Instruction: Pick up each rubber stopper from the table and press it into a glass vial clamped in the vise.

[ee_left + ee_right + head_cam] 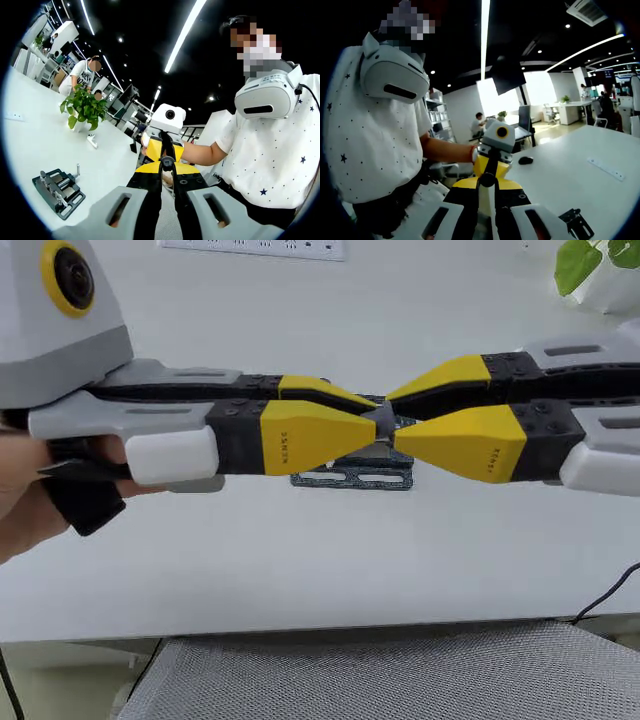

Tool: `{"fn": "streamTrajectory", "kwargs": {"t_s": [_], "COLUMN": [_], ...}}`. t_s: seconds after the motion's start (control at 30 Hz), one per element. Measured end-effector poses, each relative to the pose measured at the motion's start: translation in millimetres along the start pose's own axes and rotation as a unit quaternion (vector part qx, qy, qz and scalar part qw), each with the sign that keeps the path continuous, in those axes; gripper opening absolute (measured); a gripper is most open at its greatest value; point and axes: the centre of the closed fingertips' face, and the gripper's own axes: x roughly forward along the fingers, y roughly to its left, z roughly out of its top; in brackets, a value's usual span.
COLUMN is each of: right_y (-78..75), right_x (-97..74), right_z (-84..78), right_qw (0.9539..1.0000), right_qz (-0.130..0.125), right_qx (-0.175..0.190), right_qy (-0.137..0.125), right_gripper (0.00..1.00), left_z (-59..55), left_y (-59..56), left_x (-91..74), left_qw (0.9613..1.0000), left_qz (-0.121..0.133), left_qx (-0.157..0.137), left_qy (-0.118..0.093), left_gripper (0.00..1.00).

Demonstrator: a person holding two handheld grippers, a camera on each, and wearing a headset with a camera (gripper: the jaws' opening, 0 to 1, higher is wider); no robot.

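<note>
Meeting tip to tip above the white surface [300, 560], the left tongs [372, 418] and the right tongs [398, 425] are both drawn narrow, with the dark grey rubber stopper [384, 422] pinched between them where their yellow ends come together. In the left gripper view the stopper [167, 161] sits as a small round shape at the tips of the jaws, and in the right gripper view it [487, 179] sits likewise. The dark vise [352, 478] stands on the surface under the tongs, about midway between the near and far edges. A hand [20, 480] grips the left handle. A leafy plant [580, 260] stands at the far right corner.
</note>
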Motion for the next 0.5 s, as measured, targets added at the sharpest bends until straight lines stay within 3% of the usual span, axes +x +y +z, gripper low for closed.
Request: {"fn": "streamTrajectory", "kwargs": {"t_s": [0.5], "right_y": [-13.6], "right_x": [3.4], "right_z": [-8.9], "right_qw": [0.9996], "right_qz": [-0.014], "right_qx": [0.011], "right_qy": [0.023], "right_gripper": [0.06], "left_z": [-7.7], "left_y": [13.2], "left_x": [-8.2], "left_qw": [0.9992], "left_qz": [0.029], "left_qx": [0.027], "left_qy": [0.007], "left_gripper": [0.09]}}
